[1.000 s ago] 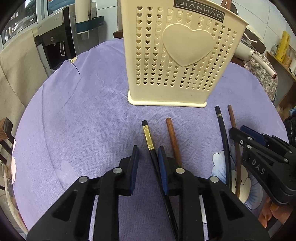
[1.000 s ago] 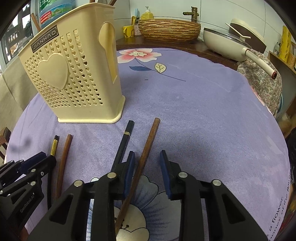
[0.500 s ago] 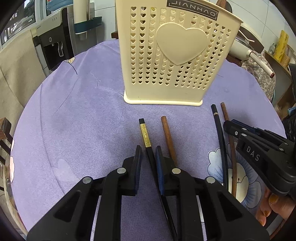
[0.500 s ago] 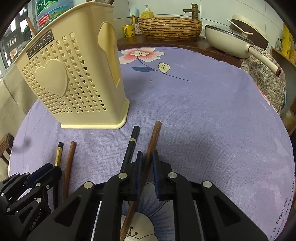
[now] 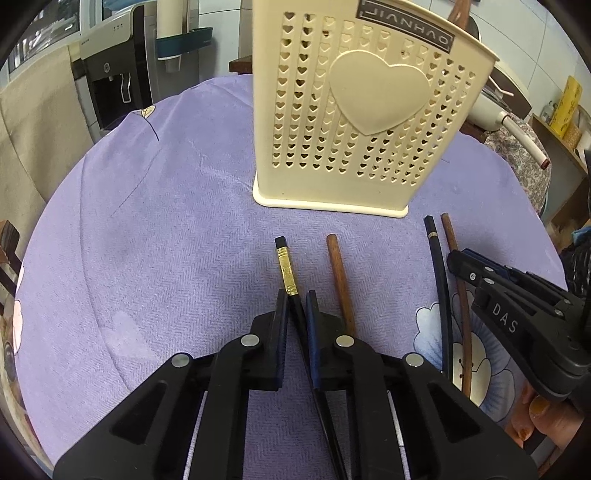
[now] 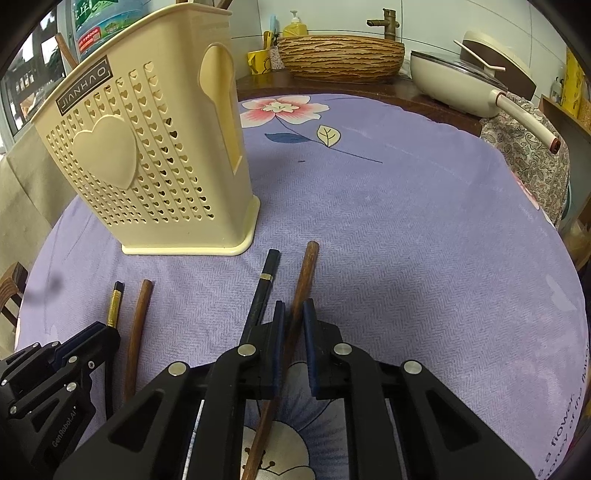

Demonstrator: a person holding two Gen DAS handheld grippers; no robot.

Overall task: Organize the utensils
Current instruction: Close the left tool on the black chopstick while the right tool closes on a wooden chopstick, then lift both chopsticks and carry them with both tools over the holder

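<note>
We see the left gripper point(image 5: 297, 295) pinching the gold-banded black chopstick point(image 5: 287, 271); the right gripper point(image 6: 293, 306) apparently nips the brown chopstick point(image 6: 304, 280), jaws nearly together.

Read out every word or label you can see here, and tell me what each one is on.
"JIANHAO": dark plate on the cream utensil basket.
"DAS": side of the right hand-held gripper.
"GenRobot.AI": side of the left hand-held gripper.
"flower": part of the print at the tablecloth edge; the rest is cut off.
Water bottle label: too blurred.
</note>
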